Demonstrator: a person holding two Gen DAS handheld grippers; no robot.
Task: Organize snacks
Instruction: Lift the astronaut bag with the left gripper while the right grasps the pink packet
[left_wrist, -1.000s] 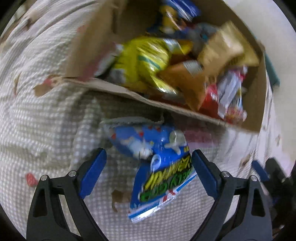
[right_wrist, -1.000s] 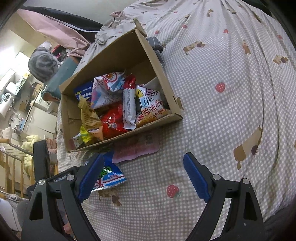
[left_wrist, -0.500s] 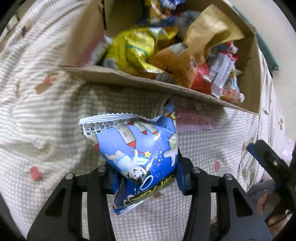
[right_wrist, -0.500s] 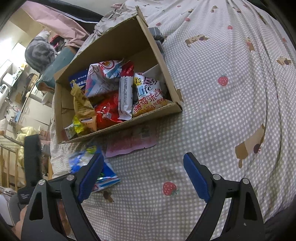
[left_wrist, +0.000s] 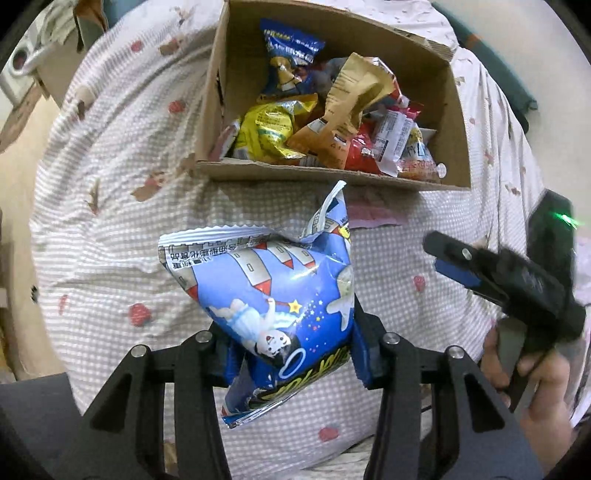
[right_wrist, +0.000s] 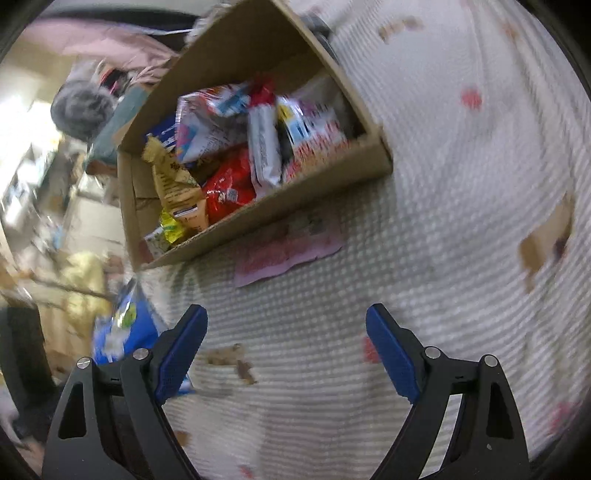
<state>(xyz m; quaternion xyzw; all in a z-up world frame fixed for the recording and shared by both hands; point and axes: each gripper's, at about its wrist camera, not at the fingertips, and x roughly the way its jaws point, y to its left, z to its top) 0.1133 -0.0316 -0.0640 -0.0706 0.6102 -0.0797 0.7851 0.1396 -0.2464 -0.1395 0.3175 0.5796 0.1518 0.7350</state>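
Note:
My left gripper (left_wrist: 291, 354) is shut on a blue snack bag (left_wrist: 273, 299) with rockets and an astronaut printed on it, and holds it above the checked bedspread, short of the cardboard box (left_wrist: 321, 173). The box holds several snack packets, yellow, tan, red and blue. My right gripper (right_wrist: 286, 350) is open and empty above the bedspread, in front of the same box (right_wrist: 325, 181). The blue bag shows at its left (right_wrist: 122, 332). A flat pink packet (right_wrist: 288, 251) lies on the bed against the box front, also in the left wrist view (left_wrist: 373, 216).
The bed is covered by a white checked spread (left_wrist: 110, 221) with strawberry and brown prints. The right gripper and the hand holding it show at the right of the left wrist view (left_wrist: 517, 284). Room clutter and a grey object (right_wrist: 81, 107) lie beyond the box.
My left gripper closed on the blue bag and lifted it off the bed, drawing back from the box. The right gripper's view shifted closer to the box and is blurred by motion.

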